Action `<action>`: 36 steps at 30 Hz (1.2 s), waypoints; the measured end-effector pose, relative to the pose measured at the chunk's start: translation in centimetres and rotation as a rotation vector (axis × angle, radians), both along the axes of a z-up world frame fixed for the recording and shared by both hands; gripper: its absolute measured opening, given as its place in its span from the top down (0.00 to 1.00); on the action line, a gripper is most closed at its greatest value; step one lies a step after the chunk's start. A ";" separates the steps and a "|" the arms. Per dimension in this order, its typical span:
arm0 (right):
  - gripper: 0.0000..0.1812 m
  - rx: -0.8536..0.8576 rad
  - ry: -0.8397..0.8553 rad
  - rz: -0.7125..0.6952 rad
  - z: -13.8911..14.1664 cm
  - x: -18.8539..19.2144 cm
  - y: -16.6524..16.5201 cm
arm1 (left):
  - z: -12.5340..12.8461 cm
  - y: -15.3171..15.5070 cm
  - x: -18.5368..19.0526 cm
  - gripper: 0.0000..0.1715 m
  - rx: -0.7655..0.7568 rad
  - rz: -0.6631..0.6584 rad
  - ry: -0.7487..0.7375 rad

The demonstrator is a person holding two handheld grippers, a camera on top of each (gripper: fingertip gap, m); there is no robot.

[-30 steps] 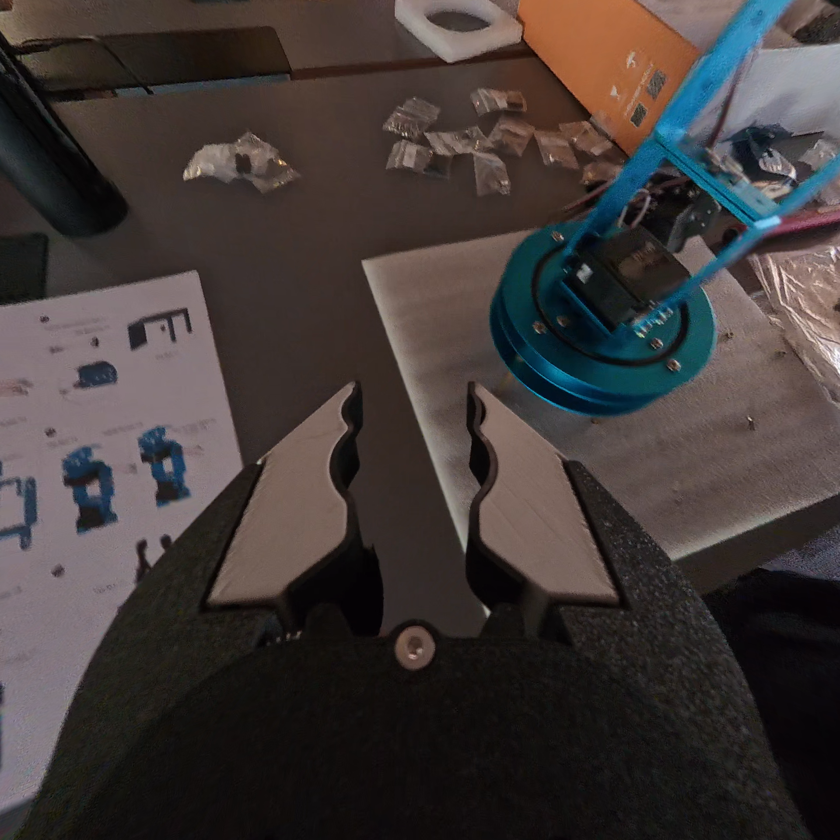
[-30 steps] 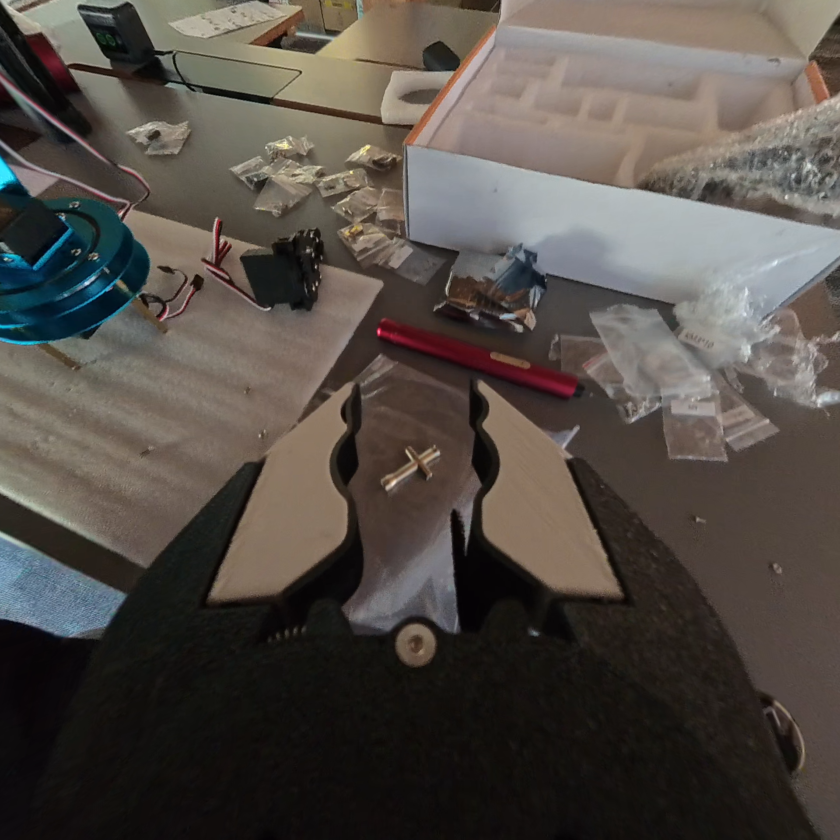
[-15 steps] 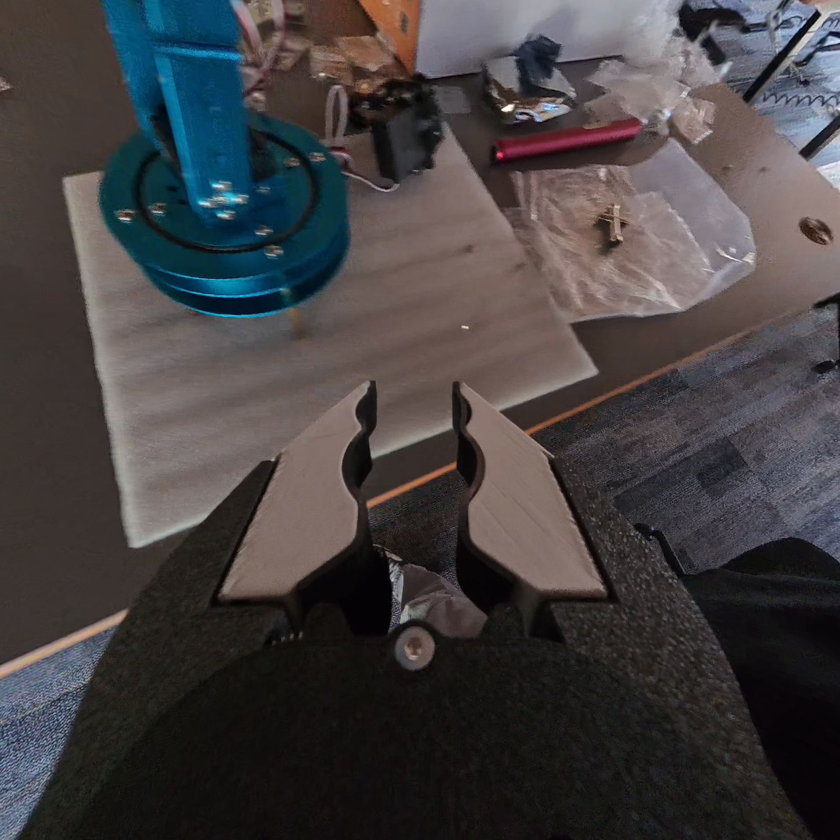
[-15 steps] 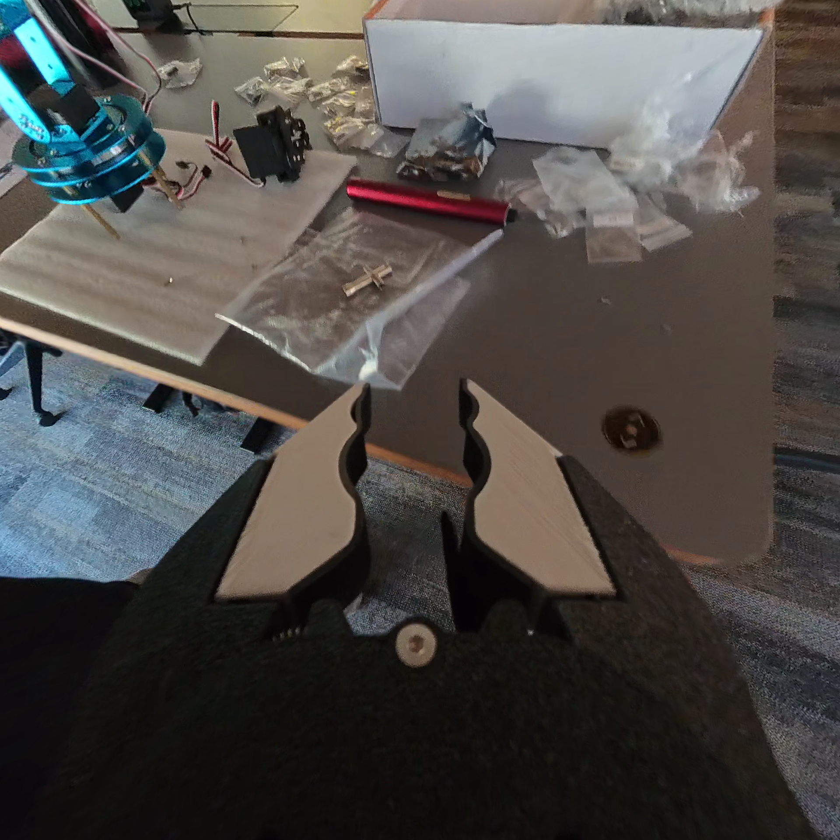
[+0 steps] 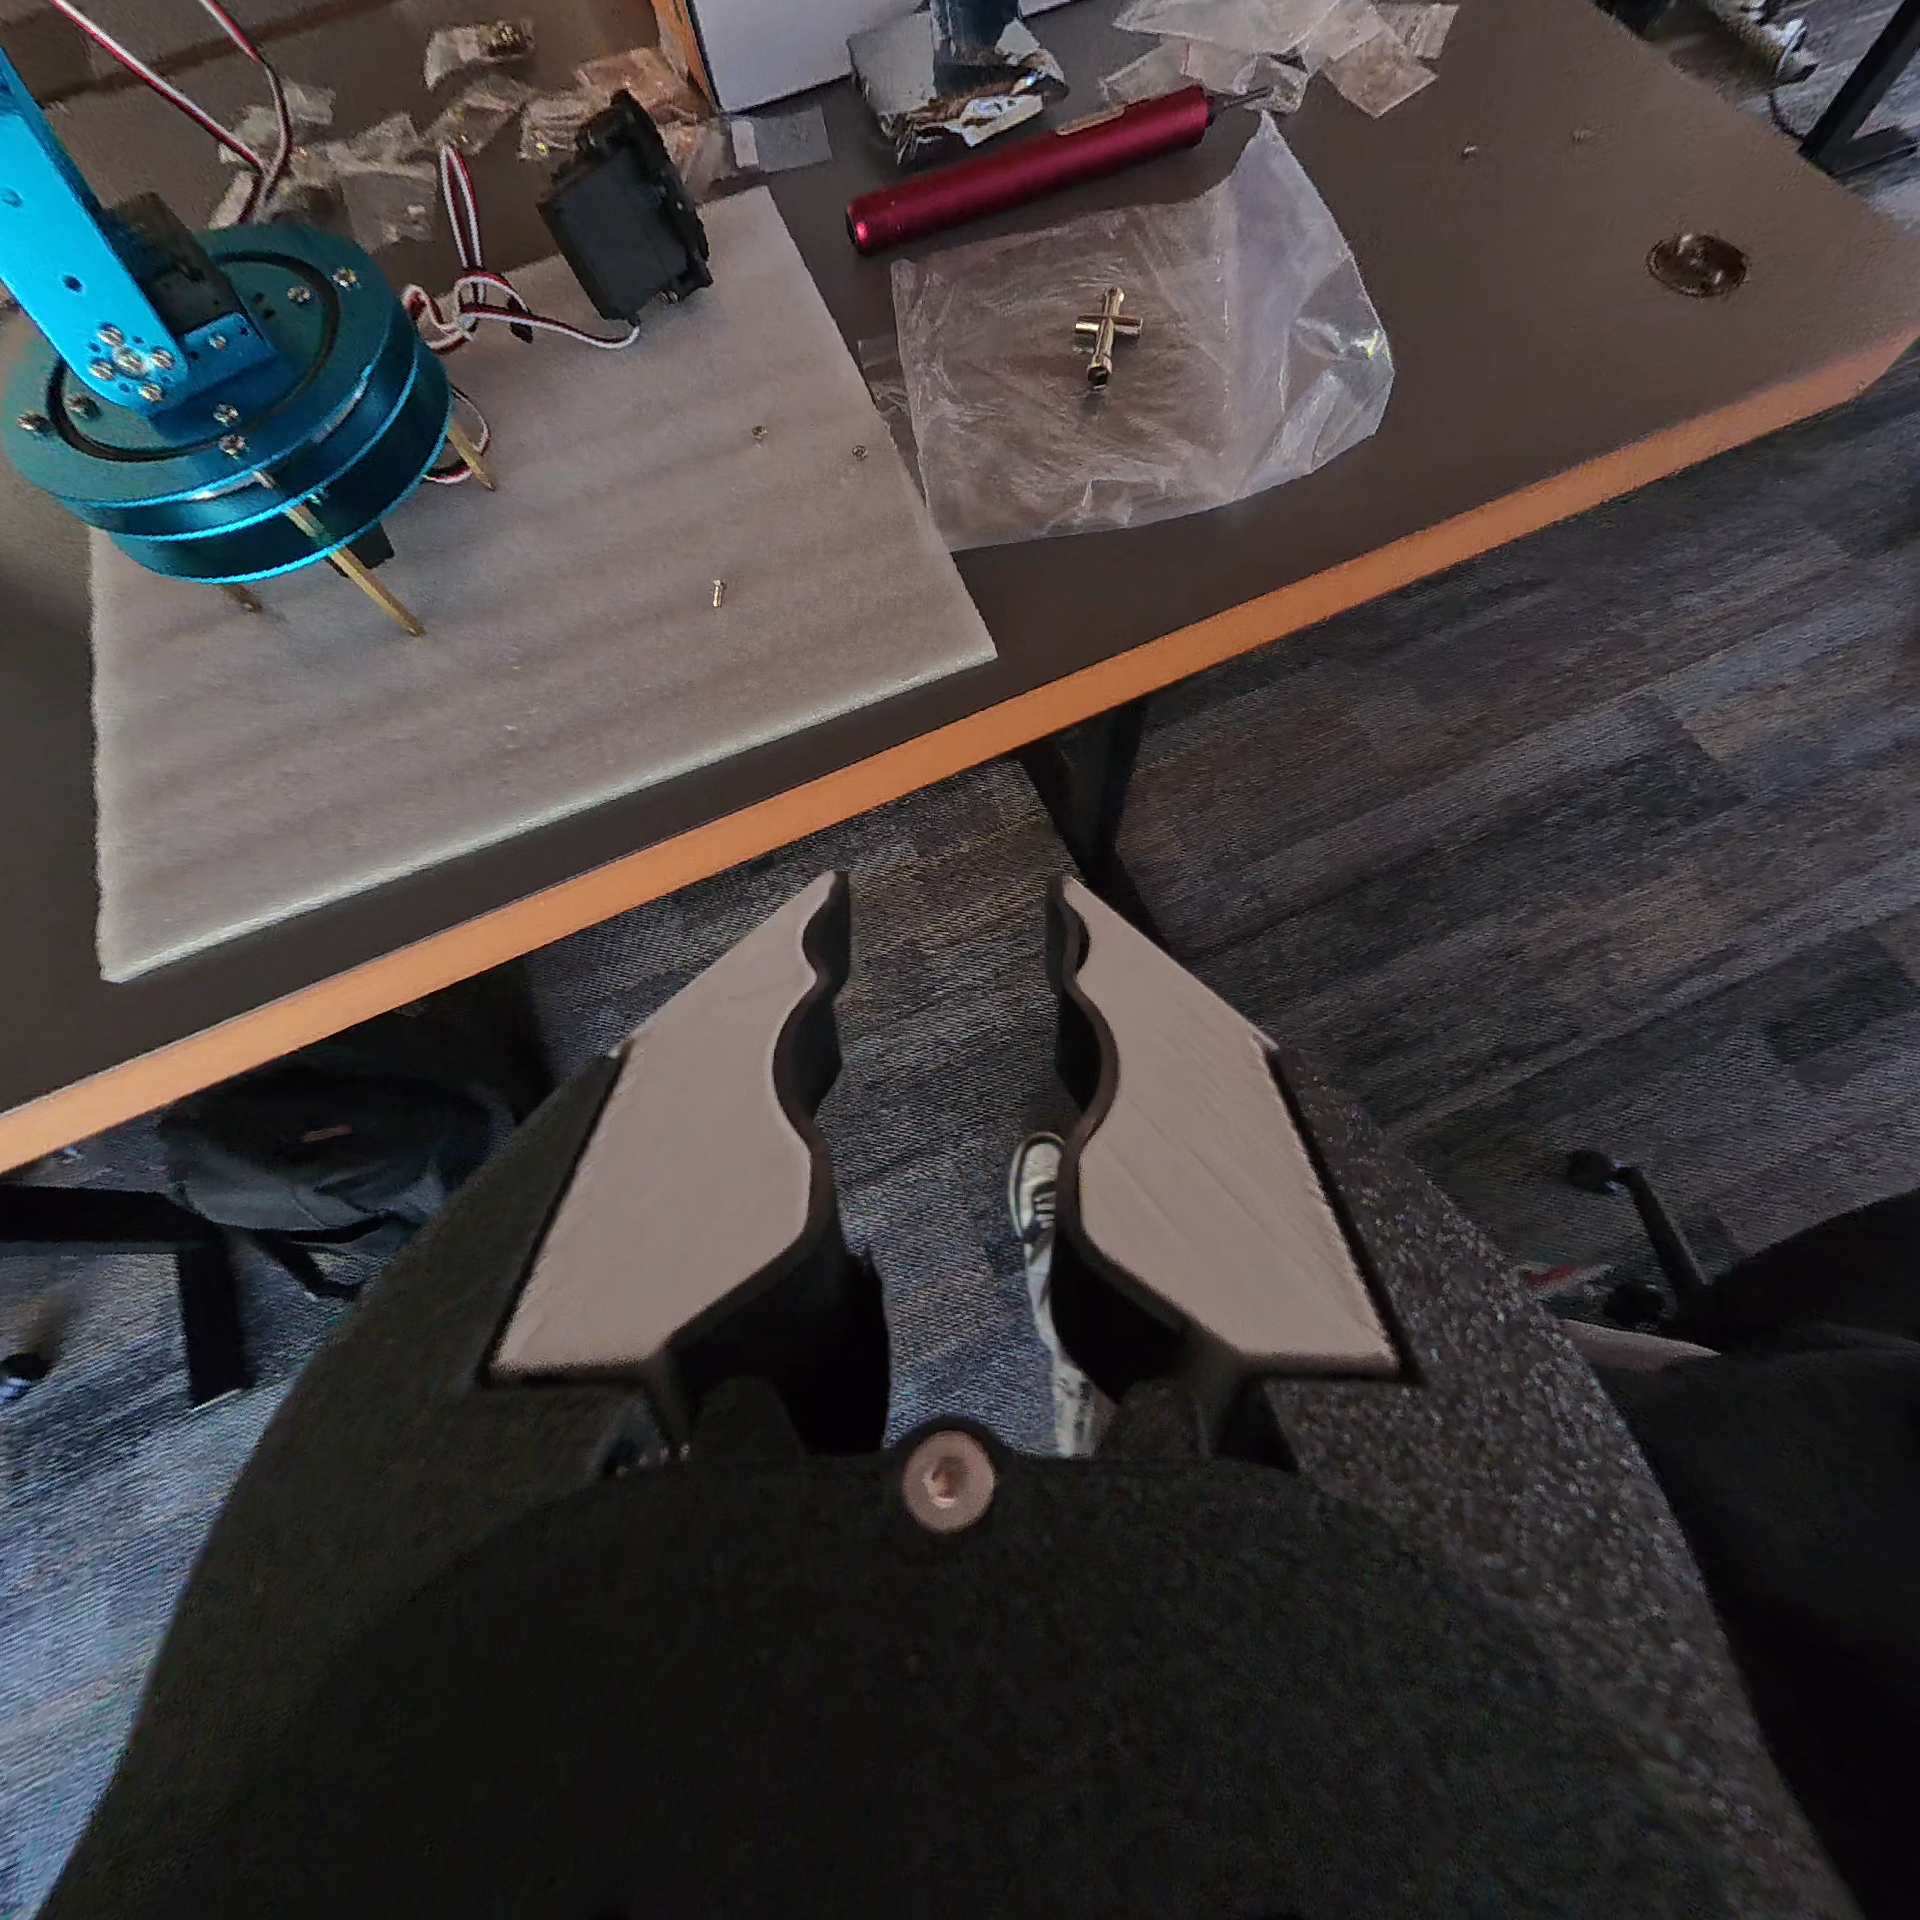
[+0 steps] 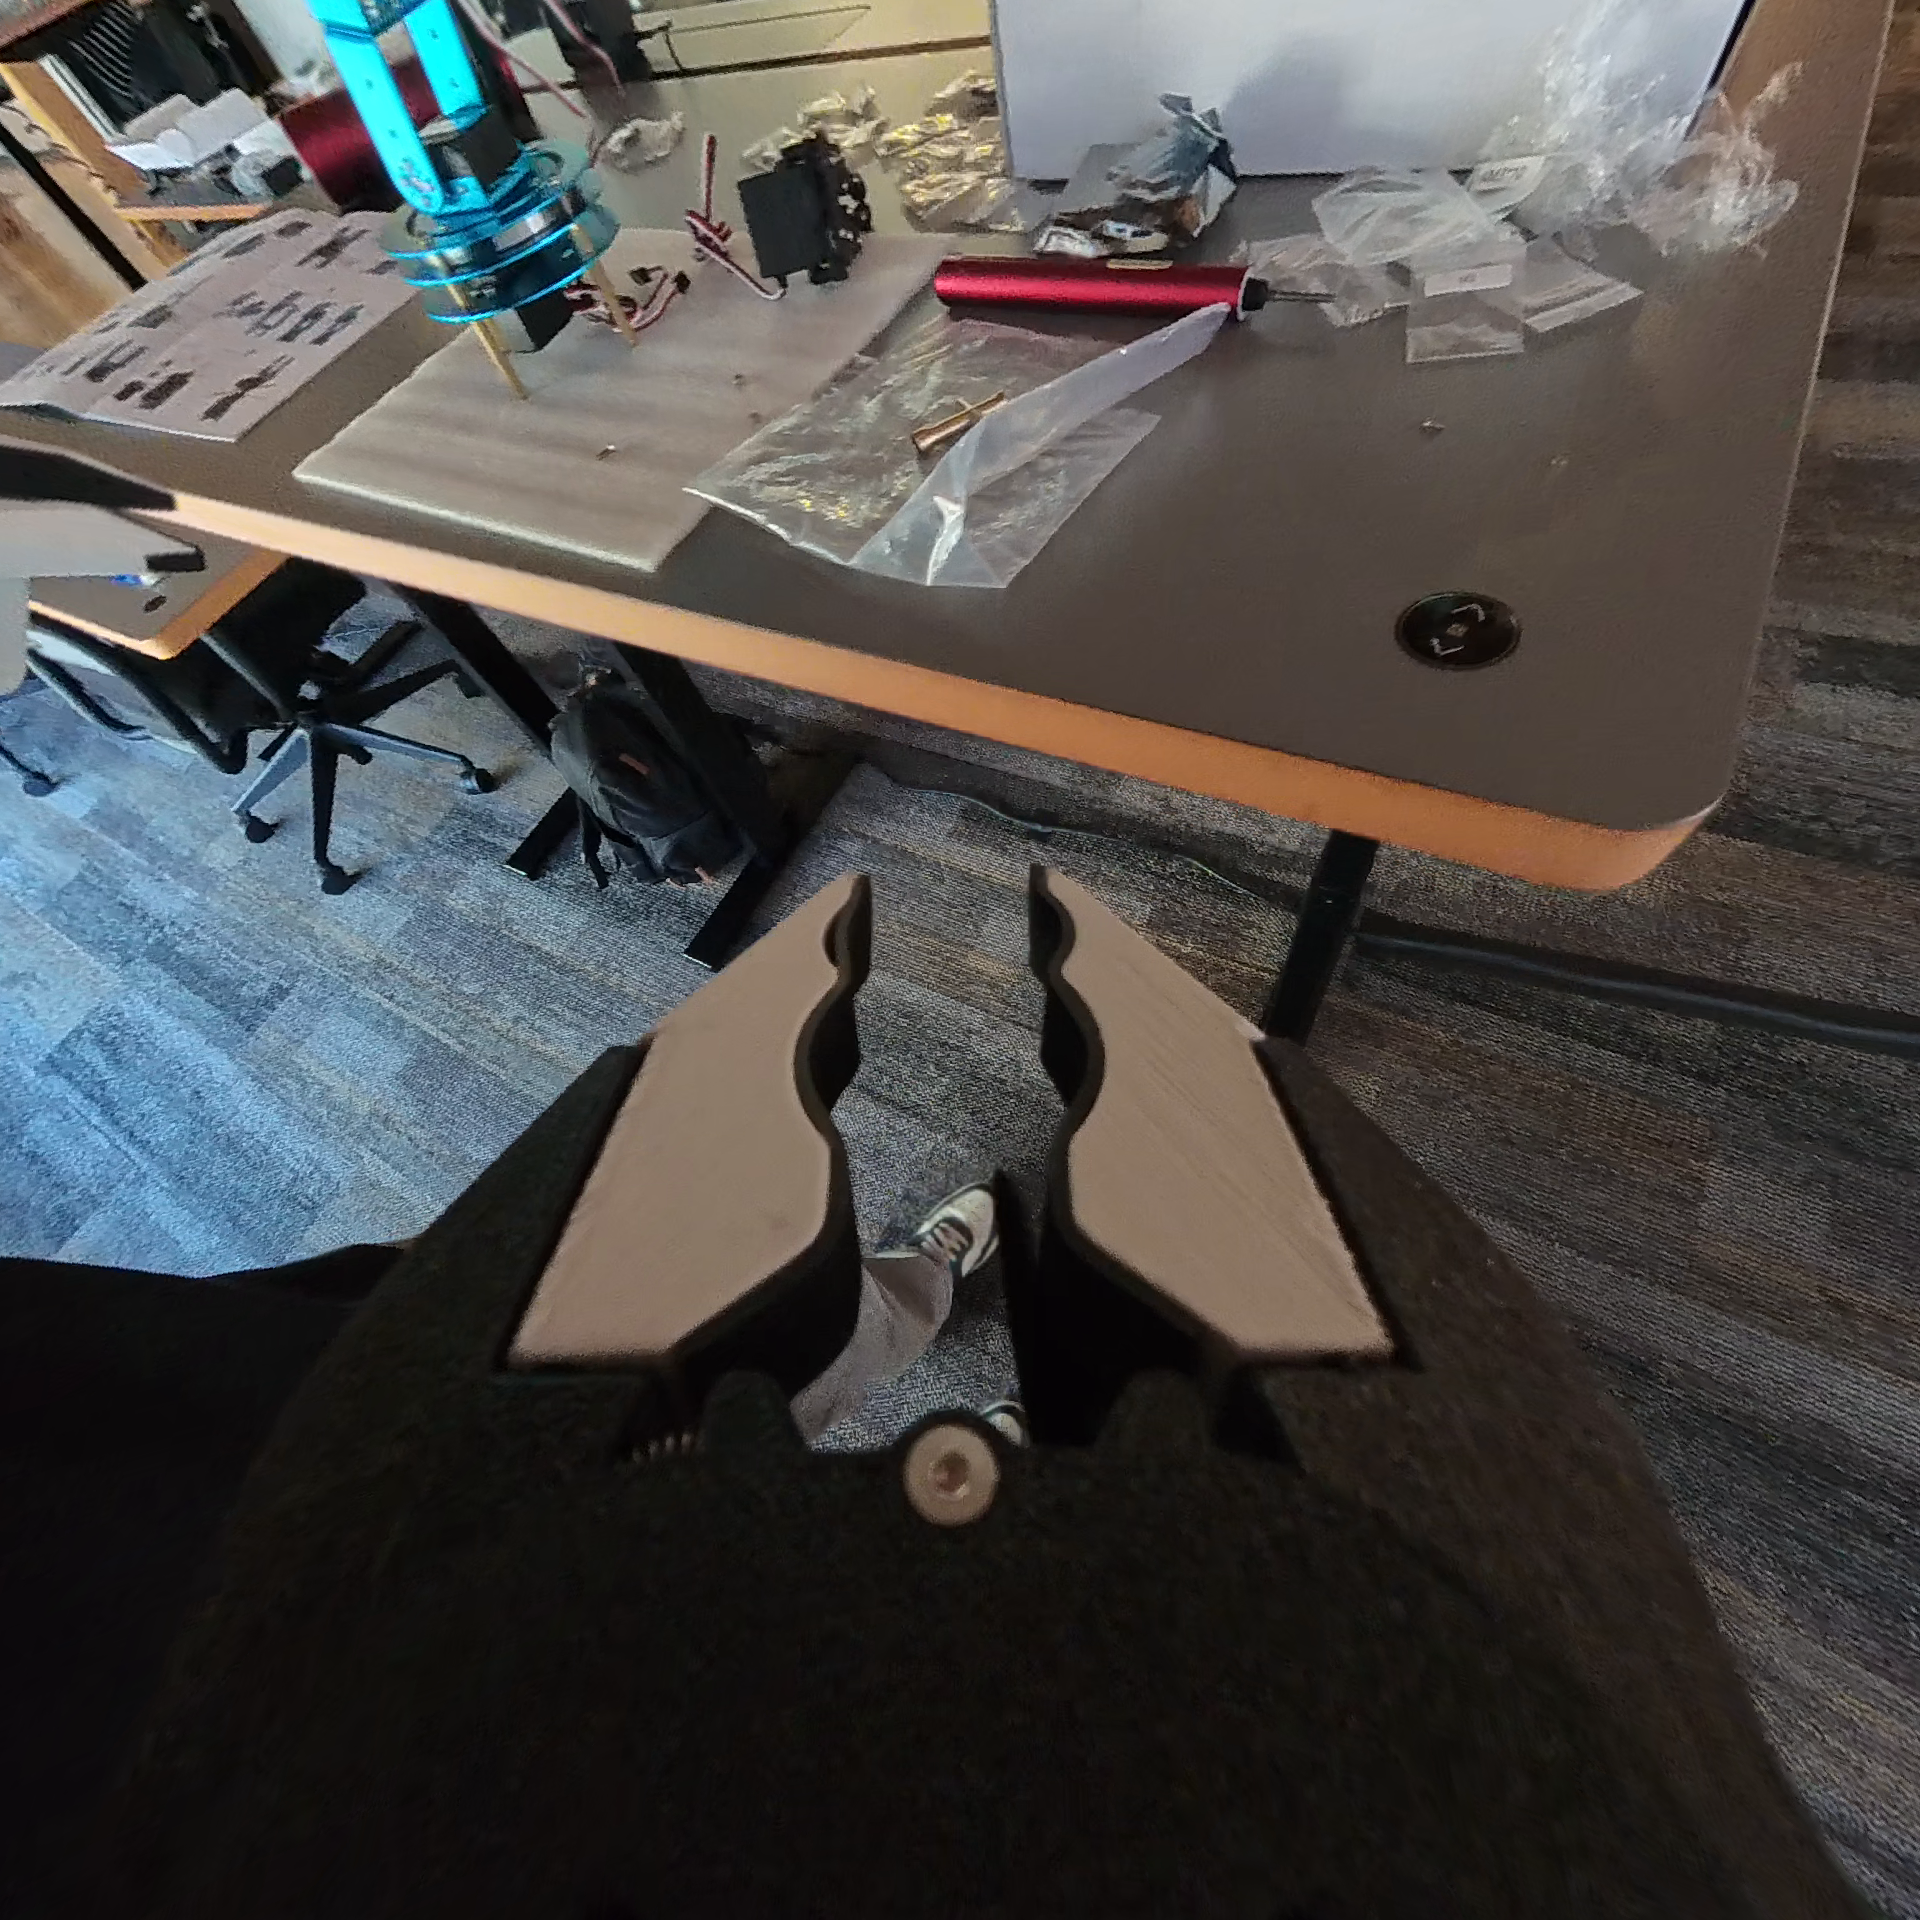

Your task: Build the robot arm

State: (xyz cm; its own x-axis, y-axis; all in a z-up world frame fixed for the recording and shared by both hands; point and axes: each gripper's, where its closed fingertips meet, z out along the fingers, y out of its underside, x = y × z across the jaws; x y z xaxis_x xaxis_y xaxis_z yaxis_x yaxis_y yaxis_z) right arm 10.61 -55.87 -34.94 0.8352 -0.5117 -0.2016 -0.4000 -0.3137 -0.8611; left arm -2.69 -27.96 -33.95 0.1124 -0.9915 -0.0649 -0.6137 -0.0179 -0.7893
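Off the table (image 5: 1091, 665) edge, above the carpet (image 5: 1558, 831), both the left gripper (image 5: 945, 914) and right gripper (image 6: 948, 904) are held parted and empty, well apart from everything.

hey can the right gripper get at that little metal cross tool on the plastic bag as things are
Probably yes. The right gripper is open and empty, held off the desk above the floor. The cross tool lies uncovered on the plastic bag near the desk's front edge, with nothing between them.
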 end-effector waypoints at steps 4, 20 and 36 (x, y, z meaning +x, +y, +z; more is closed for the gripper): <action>0.85 0.001 -0.010 0.003 -0.6 -1.2 -0.3 | 0.6 -0.5 -0.4 0.78 0.052 0.015 -0.028; 0.85 0.039 0.031 0.078 -0.8 -2.0 1.5 | 1.2 0.7 -4.4 0.72 -0.079 0.137 -0.049; 0.85 0.053 -0.004 0.348 1.9 -2.4 20.5 | -0.1 12.6 -9.7 0.78 -0.053 0.296 -0.056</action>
State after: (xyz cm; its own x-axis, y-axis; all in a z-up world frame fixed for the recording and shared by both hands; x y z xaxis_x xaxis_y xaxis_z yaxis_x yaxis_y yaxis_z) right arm 8.26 -35.40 -33.05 0.9585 -0.1853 -0.2166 -0.2736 -0.3852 -0.8813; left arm -12.39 -15.39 -34.09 0.3993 -0.9168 0.0009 -0.5310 -0.2320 -0.8150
